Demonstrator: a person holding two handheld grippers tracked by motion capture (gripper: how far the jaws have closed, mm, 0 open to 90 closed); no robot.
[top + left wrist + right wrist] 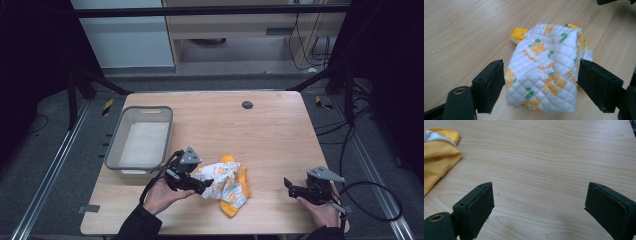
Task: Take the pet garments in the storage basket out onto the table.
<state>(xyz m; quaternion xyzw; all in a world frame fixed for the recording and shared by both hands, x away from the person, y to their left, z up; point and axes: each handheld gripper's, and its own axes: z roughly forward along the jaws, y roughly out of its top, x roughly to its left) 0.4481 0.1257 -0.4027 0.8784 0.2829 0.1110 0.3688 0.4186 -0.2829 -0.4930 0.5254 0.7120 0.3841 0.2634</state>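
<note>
A quilted white cloth item (226, 181) printed with orange flowers and lined in yellow lies crumpled on the wooden table (270, 135), near the front middle. My left gripper (204, 186) is at its left side, and in the left gripper view the folded cloth (544, 72) lies between the wide-set jaws of that gripper (541, 68); the pads stand at its edges without squeezing it. My right gripper (288, 184) rests low at the front right, open over bare wood (539, 192). Its view shows the yellow lining (439, 155) at the far left.
A grey plastic bin (116, 145) with a pale bottom stands at the table's left, just behind my left hand. A small black round cap (247, 104) is set in the tabletop at the back. Cables trail on the floor to the right.
</note>
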